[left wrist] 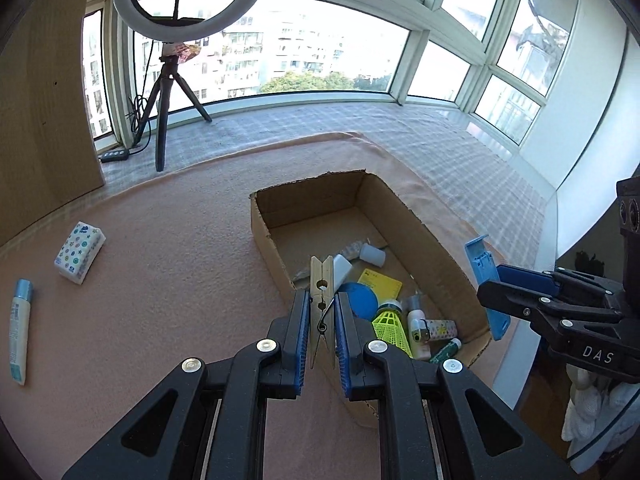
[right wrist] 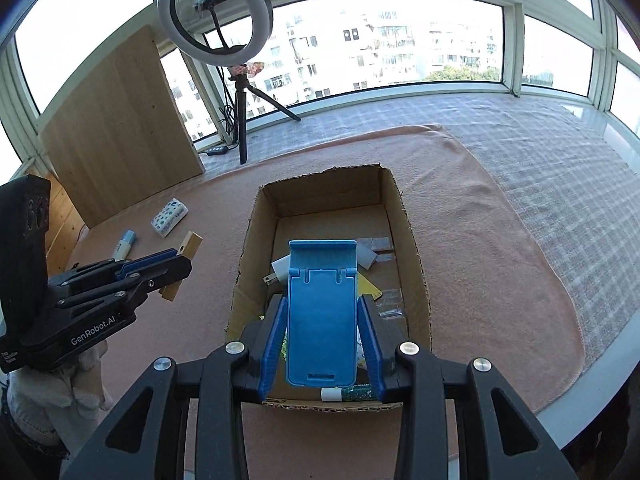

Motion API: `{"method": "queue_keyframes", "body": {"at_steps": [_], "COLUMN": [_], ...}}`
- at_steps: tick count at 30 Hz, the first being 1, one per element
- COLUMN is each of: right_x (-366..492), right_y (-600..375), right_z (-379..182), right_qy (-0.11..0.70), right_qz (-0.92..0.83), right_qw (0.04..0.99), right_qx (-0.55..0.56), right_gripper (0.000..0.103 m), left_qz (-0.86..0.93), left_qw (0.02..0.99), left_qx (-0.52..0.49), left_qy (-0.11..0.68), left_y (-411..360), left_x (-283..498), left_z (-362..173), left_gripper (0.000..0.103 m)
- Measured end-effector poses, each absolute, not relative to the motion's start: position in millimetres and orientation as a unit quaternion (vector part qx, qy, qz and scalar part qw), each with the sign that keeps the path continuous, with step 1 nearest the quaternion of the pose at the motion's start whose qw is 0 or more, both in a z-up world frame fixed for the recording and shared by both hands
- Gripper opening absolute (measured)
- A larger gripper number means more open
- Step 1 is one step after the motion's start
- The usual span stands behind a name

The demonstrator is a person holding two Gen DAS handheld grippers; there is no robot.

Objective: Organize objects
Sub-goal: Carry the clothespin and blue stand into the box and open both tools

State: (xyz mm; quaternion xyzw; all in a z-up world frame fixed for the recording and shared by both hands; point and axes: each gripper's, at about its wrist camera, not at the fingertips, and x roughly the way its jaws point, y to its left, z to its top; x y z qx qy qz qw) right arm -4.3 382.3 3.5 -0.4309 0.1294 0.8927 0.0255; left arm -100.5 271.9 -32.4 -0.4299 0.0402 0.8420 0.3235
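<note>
Left gripper (left wrist: 323, 312): jaws narrow, clamped on wooden clothespin (left wrist: 321, 292), held above near-left rim of cardboard box (left wrist: 264, 236).
Right gripper (right wrist: 322, 332): jaws partly spread, gripping blue phone stand (right wrist: 322, 316) over box interior.
Progress: box already holds shuttlecock (left wrist: 390, 322), blue disc (left wrist: 362, 300), yellow card (left wrist: 380, 284), small bottles.
Both held items not yet dropped.
Left on pink cloth (left wrist: 160, 280), far left of left jaws: tissue pack (left wrist: 80, 252), tube (left wrist: 20, 328).
Nothing blocks drop path; ring light tripod (left wrist: 164, 112) well beyond box.

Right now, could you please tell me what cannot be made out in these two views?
- Right wrist view: the blue phone stand in the right hand-held gripper hides much of the cardboard box contents.
- Left wrist view: the wooden clothespin and the left hand-held gripper cover the box's near corner.
- Both views: the tube label is too small to read.
</note>
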Motion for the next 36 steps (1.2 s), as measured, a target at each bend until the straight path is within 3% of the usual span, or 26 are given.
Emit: {"method": "queue_keyframes", "body": {"at_steps": [11, 28, 30, 32, 34, 36], "right_x": [-4.7, -7.4, -6.9, -5.9, -4.8, -4.4], "right_y": [402.3, 406.3, 406.2, 406.3, 405.4, 403.9], "right_z": [-18.4, -24.7, -24.5, -23.1, -21.2, -19.8], "right_qy": [0.14, 0.139, 0.139, 0.139, 0.137, 0.134], "right_qz": [0.88, 0.876, 0.877, 0.879, 0.88, 0.881], "right_qw": [0.031, 0.032, 0.03, 0.03, 0.033, 0.035], "right_qx": [-0.452, -0.46, -0.459, -0.456, -0.454, -0.452], "right_gripper": [0.033, 0.033, 0.033, 0.042, 0.051, 0.052], "left_qz": [0.825, 0.823, 0.824, 0.825, 0.828, 0.829], "left_qw": [0.335, 0.333, 0.332, 0.331, 0.331, 0.331], "left_qx": [-0.45, -0.454, -0.454, -0.452, -0.448, -0.445], "left_qy": [0.067, 0.07, 0.071, 0.07, 0.066, 0.067], "left_y": [319.1, 325.0, 324.6, 323.5, 321.8, 321.4], "left_x": [-108.3, -114.1, -114.4, -114.2, -113.4, -112.4], "left_z": [-61.0, -66.5, -65.5, -63.6, -60.9, -58.8], "left_gripper": [0.013, 0.013, 0.021, 0.055, 0.06, 0.06]}}
